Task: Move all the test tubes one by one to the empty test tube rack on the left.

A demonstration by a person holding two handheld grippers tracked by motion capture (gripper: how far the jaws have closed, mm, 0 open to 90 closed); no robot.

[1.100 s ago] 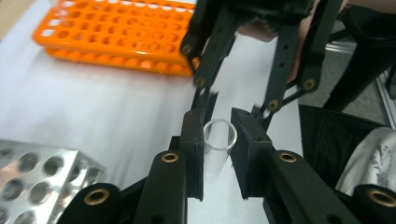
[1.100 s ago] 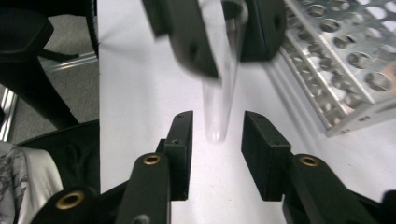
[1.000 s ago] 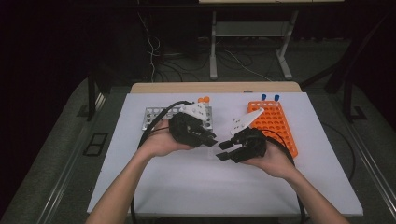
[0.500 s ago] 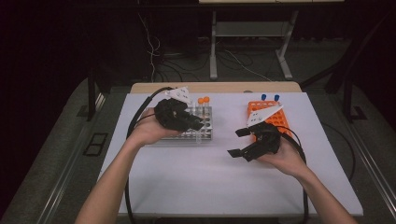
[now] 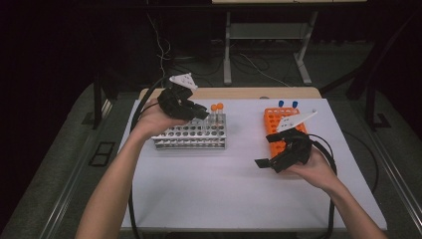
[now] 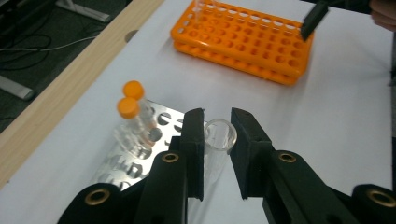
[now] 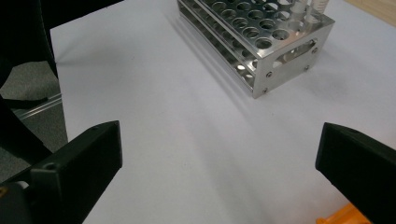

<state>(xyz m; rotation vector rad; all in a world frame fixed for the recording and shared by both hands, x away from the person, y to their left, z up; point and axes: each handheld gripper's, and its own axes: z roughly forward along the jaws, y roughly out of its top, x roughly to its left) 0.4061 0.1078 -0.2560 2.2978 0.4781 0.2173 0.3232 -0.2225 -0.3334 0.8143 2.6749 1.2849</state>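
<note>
The clear tube [image 6: 219,137], uncapped, sits pinched between the left gripper [image 6: 218,154] pads, mouth up, over the metal rack [image 5: 191,134] (ready for a hole, I'd judge). At four o'clock the right gripper [image 5: 272,160] has just been opening, nothing between, beside the orange rack [image 5: 273,119].

Wide-spread black fingers [image 7: 70,163] over white table [image 7: 187,154], metal rack [image 7: 261,42] beyond, perhaps tubes at its far corner.

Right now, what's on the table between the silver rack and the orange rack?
Nothing: in the high view the white table is bare between the silver rack and the orange rack. The left gripper view shows the same bare stretch.
</note>
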